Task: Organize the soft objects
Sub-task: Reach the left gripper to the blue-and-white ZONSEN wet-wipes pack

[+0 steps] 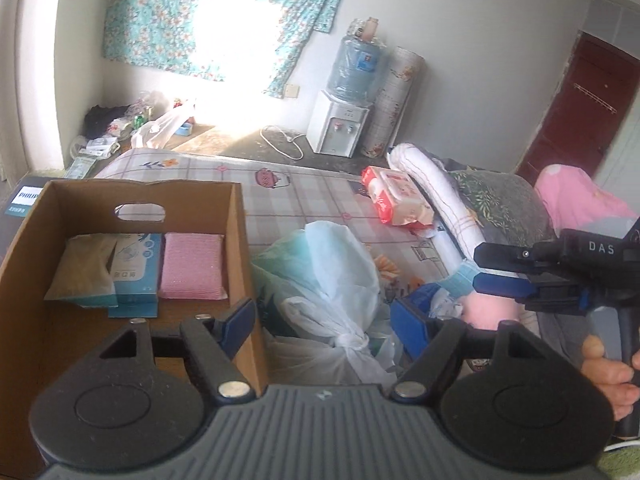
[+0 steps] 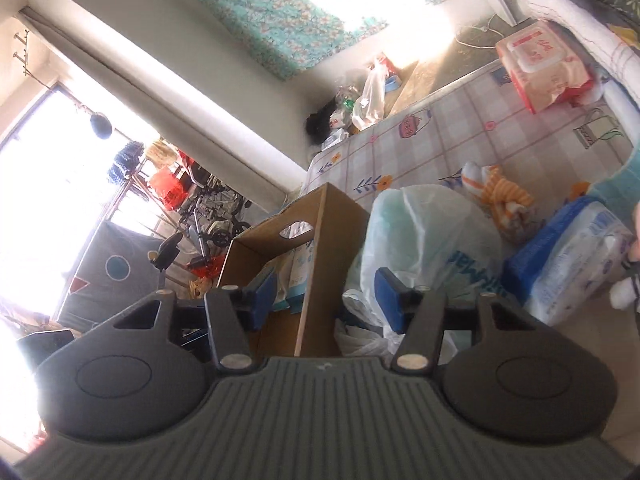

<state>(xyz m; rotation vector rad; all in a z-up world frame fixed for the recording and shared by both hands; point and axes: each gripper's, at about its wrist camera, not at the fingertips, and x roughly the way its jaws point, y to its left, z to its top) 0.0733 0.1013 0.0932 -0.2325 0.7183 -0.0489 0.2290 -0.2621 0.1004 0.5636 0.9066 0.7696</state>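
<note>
Left gripper jaws apart, nothing between them. Right gripper likewise parted and empty, hovering over the cardboard box wall. Box on bed, left side; inside at far end lie a pink pad and tissue packs. White plastic bag just right of box; wet wipes pack farther right.

Sunlight blazes through a teal floral cotton curtain on the white wall. A white water dispenser stands on the grey floor near a dark red door.
</note>
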